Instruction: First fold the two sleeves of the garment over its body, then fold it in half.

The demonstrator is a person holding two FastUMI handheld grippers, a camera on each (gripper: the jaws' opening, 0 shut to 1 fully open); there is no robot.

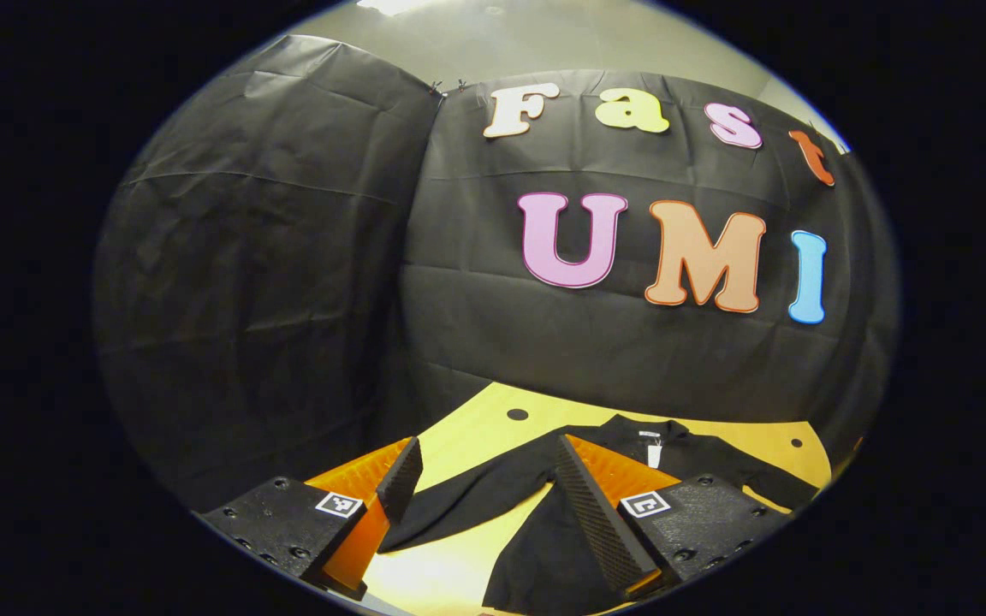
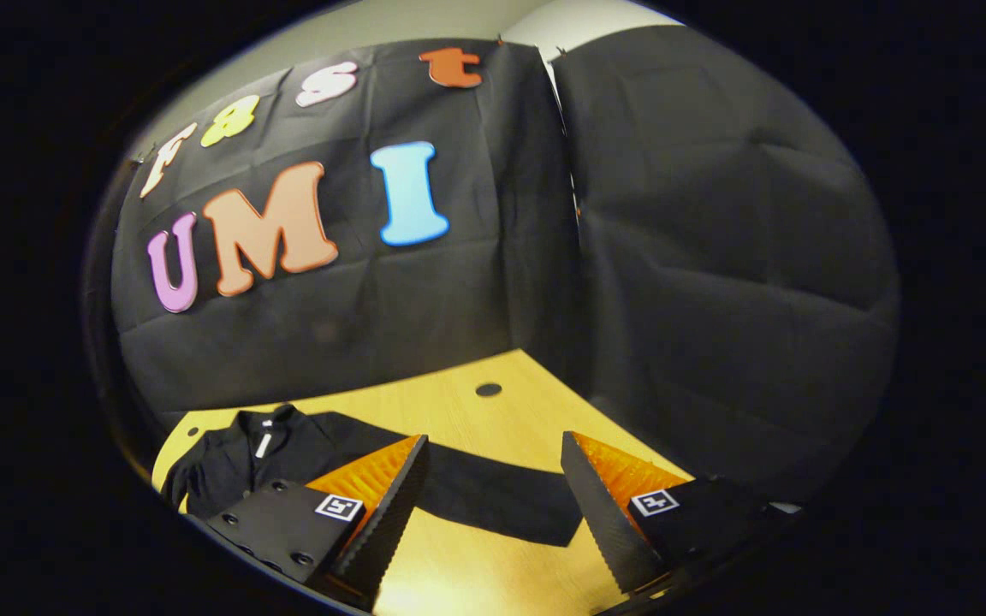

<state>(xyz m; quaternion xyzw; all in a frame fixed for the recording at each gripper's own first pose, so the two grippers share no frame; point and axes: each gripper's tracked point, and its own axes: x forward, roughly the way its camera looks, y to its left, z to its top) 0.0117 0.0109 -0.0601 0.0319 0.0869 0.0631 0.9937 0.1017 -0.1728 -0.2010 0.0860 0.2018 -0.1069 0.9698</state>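
The white neck label (image 2: 263, 444) on the black garment (image 2: 305, 449) is too small to read.

The black garment (image 2: 305, 458) lies flat on the tabletop (image 2: 493, 419), low enough to pass over. Beyond its collar and off its outstretched sleeve (image 2: 493, 500) the wood is bare (two small dark holes aside). Behind it, the booth's cloth wall (image 2: 715, 282) closes the back and side.

garment (image 1: 544, 530) on table (image 1: 476, 428) | sleeve (image 2: 493, 500) stretched sideways
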